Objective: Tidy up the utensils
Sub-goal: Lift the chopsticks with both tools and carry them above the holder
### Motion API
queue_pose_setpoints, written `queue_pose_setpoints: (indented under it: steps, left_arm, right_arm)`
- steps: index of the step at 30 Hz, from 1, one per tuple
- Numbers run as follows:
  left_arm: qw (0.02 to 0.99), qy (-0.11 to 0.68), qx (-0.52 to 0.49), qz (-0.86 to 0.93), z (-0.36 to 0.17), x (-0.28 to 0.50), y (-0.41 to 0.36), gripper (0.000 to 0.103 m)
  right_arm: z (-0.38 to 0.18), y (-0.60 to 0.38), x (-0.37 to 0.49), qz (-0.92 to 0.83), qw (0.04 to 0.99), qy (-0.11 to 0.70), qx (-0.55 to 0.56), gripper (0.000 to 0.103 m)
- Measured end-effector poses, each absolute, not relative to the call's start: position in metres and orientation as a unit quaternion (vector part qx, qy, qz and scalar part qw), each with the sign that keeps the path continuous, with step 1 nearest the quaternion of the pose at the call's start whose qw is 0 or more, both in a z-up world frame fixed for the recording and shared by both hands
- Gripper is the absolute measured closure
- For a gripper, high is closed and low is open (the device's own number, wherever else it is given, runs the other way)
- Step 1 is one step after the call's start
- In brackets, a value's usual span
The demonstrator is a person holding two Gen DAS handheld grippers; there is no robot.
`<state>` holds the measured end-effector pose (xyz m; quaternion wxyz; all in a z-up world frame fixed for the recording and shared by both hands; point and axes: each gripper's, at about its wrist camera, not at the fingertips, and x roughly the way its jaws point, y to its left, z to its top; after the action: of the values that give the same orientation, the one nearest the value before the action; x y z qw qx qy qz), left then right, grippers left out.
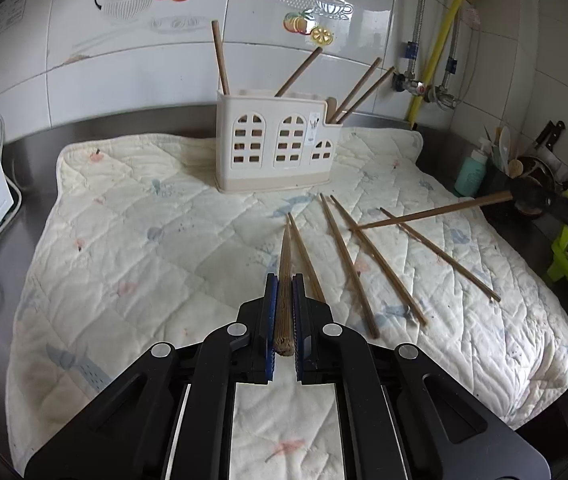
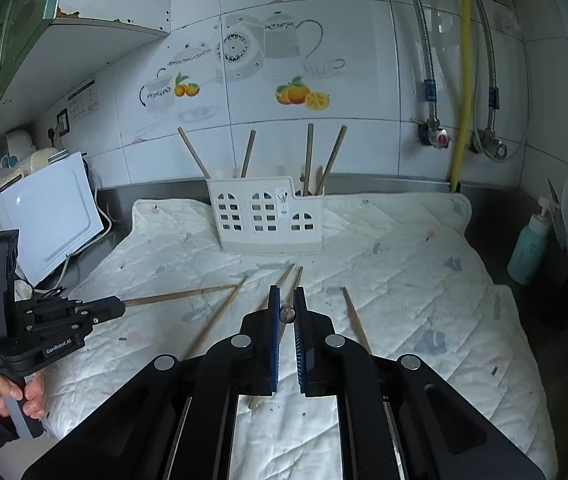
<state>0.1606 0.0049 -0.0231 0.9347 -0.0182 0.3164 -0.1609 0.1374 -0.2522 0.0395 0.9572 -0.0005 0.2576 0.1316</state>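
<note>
I hold one chopstick in each tool. The left chopstick sits long-ways between the fingers of the left gripper. They are almost closed and pinch its thick end, and its thin tip points at the chopstick holder. I think I hold it this way so it can go tip first into the holder.

The right chopstick is pinched at its thick end by the right gripper. Those fingers are almost closed too. The stick reaches out across the loose chopsticks, and its tip is down among them.

Four loose chopsticks lie spread out on the quilted mat, in front of the holder. Four more already stand in the holder: two lean in the tall part and two in the low part on the right. So I guess about half the job is done.

The mat covers a steel counter. A blue-green bottle stands off to the right, away from the work.

The left camera shows the whole right chopstick from the side. The right camera only shows its round end between the fingers. The right camera also shows the left tool from the side, with a person's hand on its handle. The left camera cannot see that.
</note>
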Motion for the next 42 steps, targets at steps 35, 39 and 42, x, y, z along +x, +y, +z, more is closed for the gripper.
queue_pose_setpoints:
  steps: [35, 39, 42]
  left_arm:
    - [0.954, 0.243, 0.016, -0.174, 0.075, 0.209, 0.003, 0.098]
    - [0.958, 0.225, 0.019, -0.175, 0.093, 0.218, -0.001, 0.098]
    - [0.962, 0.206, 0.017, -0.176, 0.112, 0.226, -0.003, 0.098]
  right_arm:
    - [0.163, -0.221, 0.235, 0.184, 0.959, 0.202, -0.077, 0.097]
    - [0.177, -0.219, 0.249, 0.186, 0.961, 0.189, -0.072, 0.097]
    - [0.186, -0.218, 0.26, 0.185, 0.963, 0.183, -0.072, 0.097]
